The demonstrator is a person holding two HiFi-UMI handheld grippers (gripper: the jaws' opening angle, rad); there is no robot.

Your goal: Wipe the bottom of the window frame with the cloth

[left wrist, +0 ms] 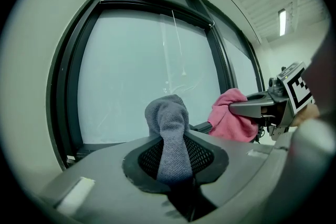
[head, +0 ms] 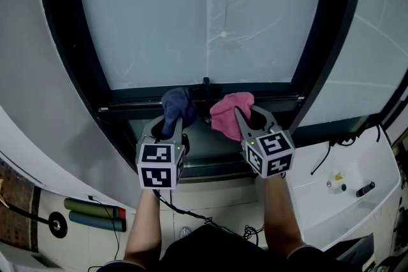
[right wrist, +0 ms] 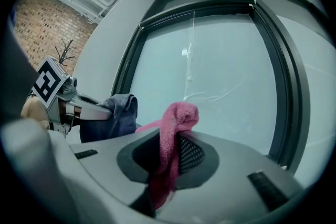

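Observation:
A dark window frame (head: 159, 99) runs across the middle of the head view, below a frosted pane. My left gripper (head: 172, 123) is shut on a blue-grey cloth (head: 178, 105) that bunches out past its tips, close to the frame's bottom rail. In the left gripper view the blue-grey cloth (left wrist: 169, 134) stands up between the jaws. My right gripper (head: 247, 121) is shut on a pink cloth (head: 228, 113), held just right of the blue one. The pink cloth (right wrist: 173, 139) hangs through the jaws in the right gripper view.
A black sill ledge (head: 210, 169) lies under both grippers. A white table (head: 338, 188) with small items and a cable stands at the lower right. Green rolls (head: 95, 213) and a cable lie on the floor at the lower left. A brick wall (right wrist: 47, 34) shows far left.

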